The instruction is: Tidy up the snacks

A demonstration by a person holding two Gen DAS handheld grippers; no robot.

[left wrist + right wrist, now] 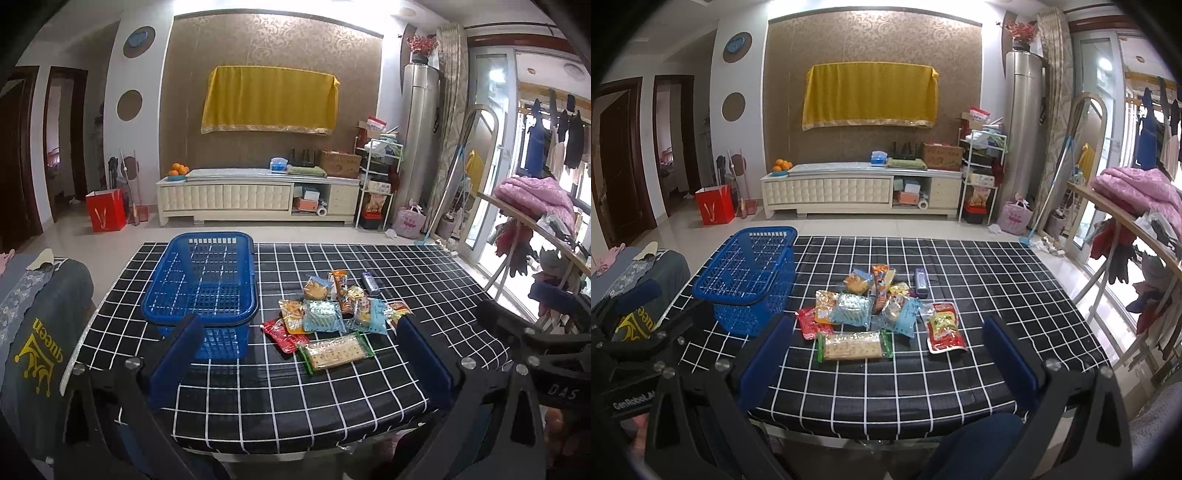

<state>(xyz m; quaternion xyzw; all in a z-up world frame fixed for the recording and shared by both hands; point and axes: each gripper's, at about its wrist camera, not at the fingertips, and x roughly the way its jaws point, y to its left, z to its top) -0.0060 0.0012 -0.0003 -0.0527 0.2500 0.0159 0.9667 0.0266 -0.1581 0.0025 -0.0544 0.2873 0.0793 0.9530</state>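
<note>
A pile of several snack packets (332, 306) (882, 306) lies mid-table on the black checked cloth (295, 391) (997, 280). A cracker packet (335, 350) (854, 346) lies nearest me; a red packet (945, 328) lies at the pile's right. An empty blue basket (201, 288) (748, 277) stands left of the pile. My left gripper (299, 362) is open and empty above the table's near edge, in front of basket and pile. My right gripper (886, 362) is open and empty, just before the cracker packet.
A draped chair (33, 332) stands left of the table. A rack with a pink quilt and clothes (1137, 206) stands at the right. A white TV cabinet (258, 195) lines the far wall across bare floor.
</note>
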